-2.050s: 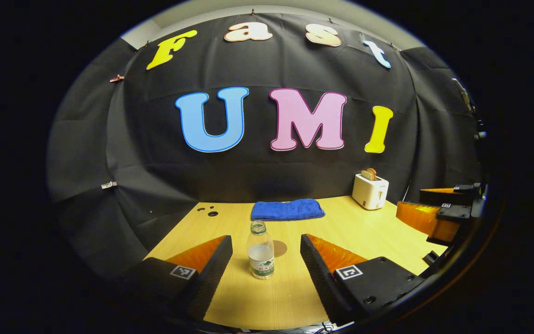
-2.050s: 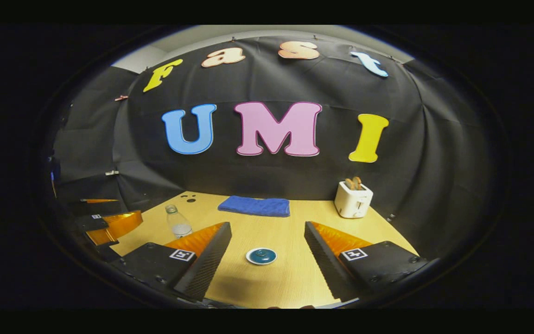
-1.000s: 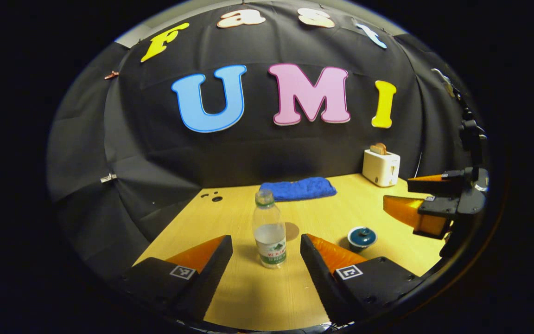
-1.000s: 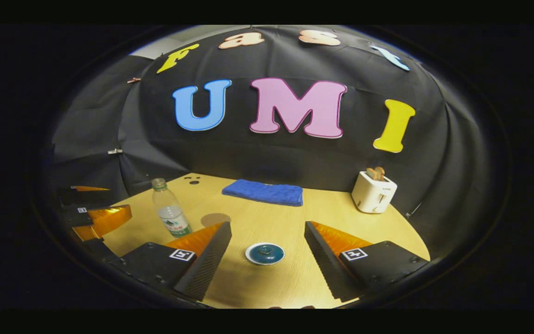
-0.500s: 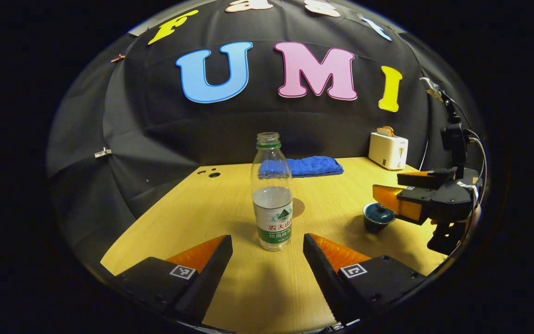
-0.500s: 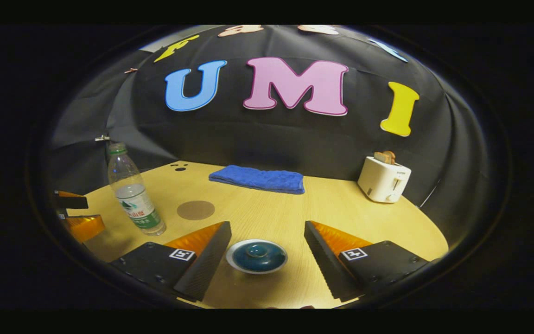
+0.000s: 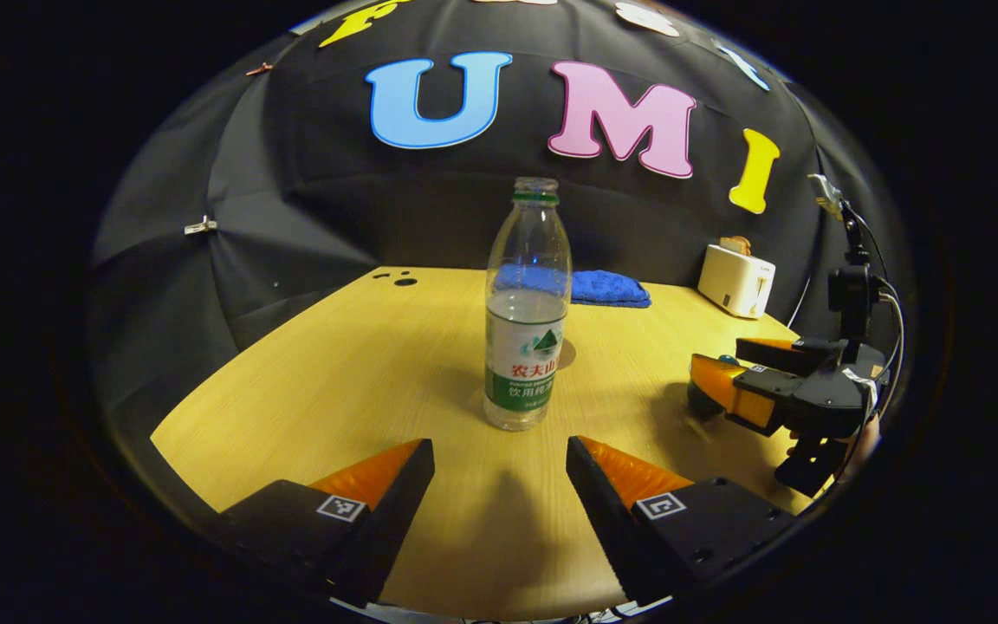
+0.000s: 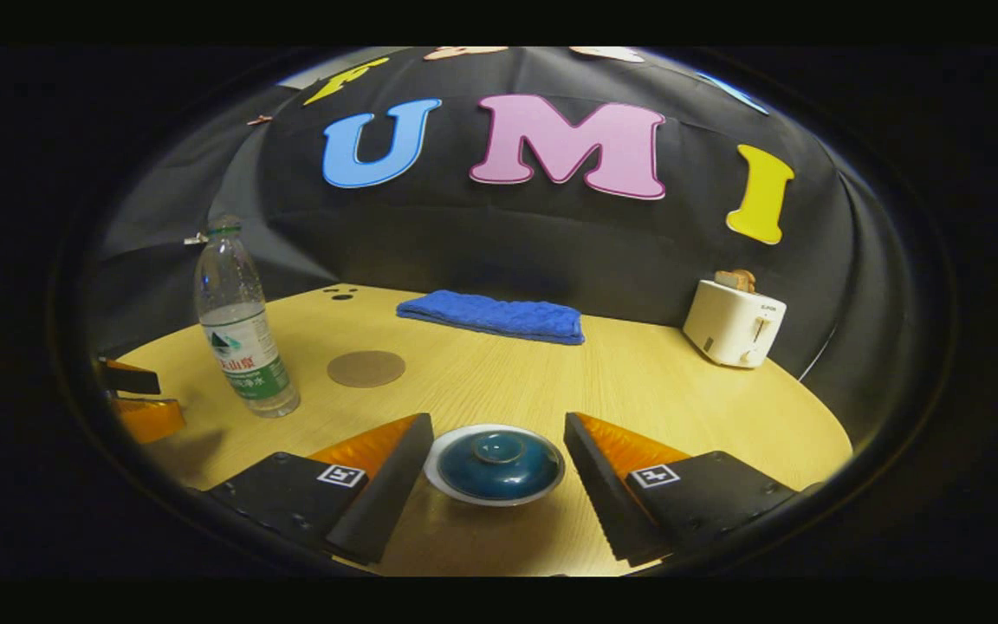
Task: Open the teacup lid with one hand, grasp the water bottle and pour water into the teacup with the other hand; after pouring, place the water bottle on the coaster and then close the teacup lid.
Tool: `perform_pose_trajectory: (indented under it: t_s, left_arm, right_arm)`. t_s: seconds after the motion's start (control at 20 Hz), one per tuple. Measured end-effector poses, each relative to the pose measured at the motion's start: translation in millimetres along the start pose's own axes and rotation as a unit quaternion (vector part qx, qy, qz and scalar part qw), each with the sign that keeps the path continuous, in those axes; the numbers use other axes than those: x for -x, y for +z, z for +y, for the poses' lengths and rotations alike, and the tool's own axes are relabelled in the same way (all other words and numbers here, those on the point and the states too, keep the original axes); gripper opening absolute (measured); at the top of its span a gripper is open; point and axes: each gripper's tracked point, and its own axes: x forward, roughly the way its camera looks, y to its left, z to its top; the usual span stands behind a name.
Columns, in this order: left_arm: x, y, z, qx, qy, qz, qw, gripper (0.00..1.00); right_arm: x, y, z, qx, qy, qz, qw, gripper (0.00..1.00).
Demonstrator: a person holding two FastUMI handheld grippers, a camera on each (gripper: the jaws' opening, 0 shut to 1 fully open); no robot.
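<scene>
Straddling the teacup lid [image 8: 499, 464], the right tongs [image 8: 499, 485] gape; closing off-centre could skid it. Left tongs [image 7: 499, 485] gape before the water bottle [image 7: 525, 321].

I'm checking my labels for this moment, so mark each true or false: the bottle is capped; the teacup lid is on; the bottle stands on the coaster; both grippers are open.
1. The water bottle is capped: false, its neck is open.
2. The teacup lid is on: true.
3. The bottle stands on the coaster: false, it stands on the table beside it.
4. The left gripper and right gripper are open: true.
</scene>
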Motion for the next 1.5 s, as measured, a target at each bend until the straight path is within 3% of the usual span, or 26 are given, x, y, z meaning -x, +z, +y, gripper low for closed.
perform_pose_trajectory:
  t_s: [0.1, 0.25, 0.4, 0.55, 0.7, 0.85, 1.0, 1.05, 1.3, 1.4, 1.5]
  left_arm:
    - [-1, -1, 3, -0.004, 0.004, 0.000, 1.000, 0.97]
    - [-3, 1, 2, -0.009, 0.001, -0.001, 1.000, 0.97]
    - [-4, 5, -2, -0.025, -0.003, -0.009, 1.000, 0.98]
    - [-4, 8, -9, -0.029, -0.011, -0.015, 0.999, 0.97]
    - [-4, 6, -13, -0.031, -0.016, -0.015, 0.999, 0.97]
    - [-5, 11, -13, -0.038, -0.016, -0.022, 0.999, 0.97]
    - [-7, 20, -14, -0.046, -0.023, -0.034, 0.998, 0.97]
    - [-8, 24, -17, -0.049, -0.031, -0.039, 0.998, 0.97]
    - [-27, 51, -27, -0.093, -0.038, -0.080, 0.992, 0.97]
    - [-33, 59, -31, -0.081, -0.040, -0.088, 0.992, 0.97]
    - [-43, 67, -29, -0.062, -0.035, -0.092, 0.993, 0.97]
  right_arm:
    - [0, 0, 4, -0.005, 0.007, 0.001, 1.000, 0.90]
    - [-2, -2, 6, -0.013, 0.012, 0.005, 1.000, 0.72]
    - [-5, -3, 3, -0.017, 0.013, 0.005, 1.000, 0.70]
    - [-5, -2, 4, -0.019, 0.019, 0.007, 1.000, 0.59]
    - [-6, 1, 5, -0.015, 0.025, 0.005, 1.000, 0.55]
    - [-8, 1, 3, -0.023, 0.027, 0.007, 0.999, 0.29]
    - [-9, 1, 4, -0.034, 0.032, 0.011, 0.999, 0.36]
    - [-8, 2, 3, -0.035, 0.033, 0.012, 0.999, 0.30]
    - [-10, 7, 3, -0.020, 0.040, 0.013, 0.999, 0.25]
    - [-10, 19, 2, -0.015, 0.040, 0.002, 0.999, 0.31]
    - [-9, 28, 2, -0.015, 0.042, -0.003, 0.999, 0.25]
